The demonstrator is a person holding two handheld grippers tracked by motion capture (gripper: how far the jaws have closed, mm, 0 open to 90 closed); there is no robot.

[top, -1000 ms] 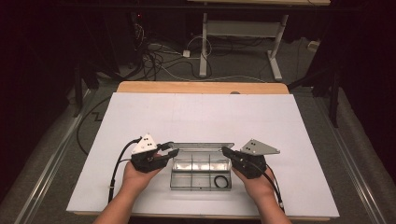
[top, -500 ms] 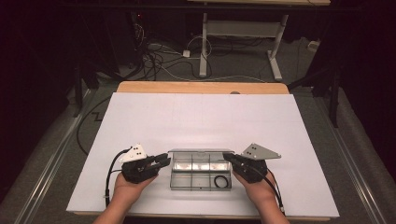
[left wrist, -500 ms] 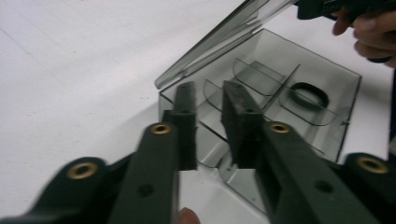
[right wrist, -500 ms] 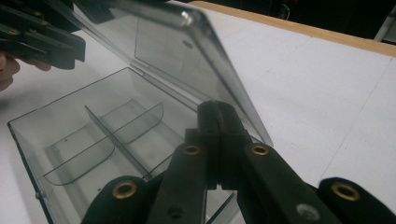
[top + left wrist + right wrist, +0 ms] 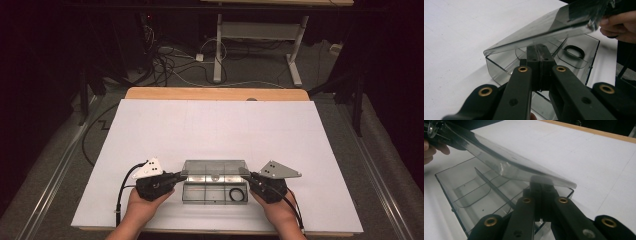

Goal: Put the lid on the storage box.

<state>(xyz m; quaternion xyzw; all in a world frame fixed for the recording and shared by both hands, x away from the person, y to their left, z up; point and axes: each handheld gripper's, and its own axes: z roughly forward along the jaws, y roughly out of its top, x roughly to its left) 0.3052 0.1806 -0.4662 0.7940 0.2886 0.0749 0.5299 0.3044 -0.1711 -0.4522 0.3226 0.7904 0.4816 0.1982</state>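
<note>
A clear plastic box (image 5: pixel 215 189) near the counter's (image 5: pixel 215 125) front edge has its lid (image 5: pixel 216 167) half raised; a black ring (image 5: pixel 236 194) lies in its front right compartment. The left tongs (image 5: pixel 182 175) and right tongs (image 5: pixel 245 174), both having closed, pinch the lid's two ends

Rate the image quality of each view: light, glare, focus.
High view: white table evenly lit, surroundings dark, box small. Left gripper view: near tongs soft, glare along the lid. Right gripper view: lid reflections wash out the dividers, tongs blurred.
</note>
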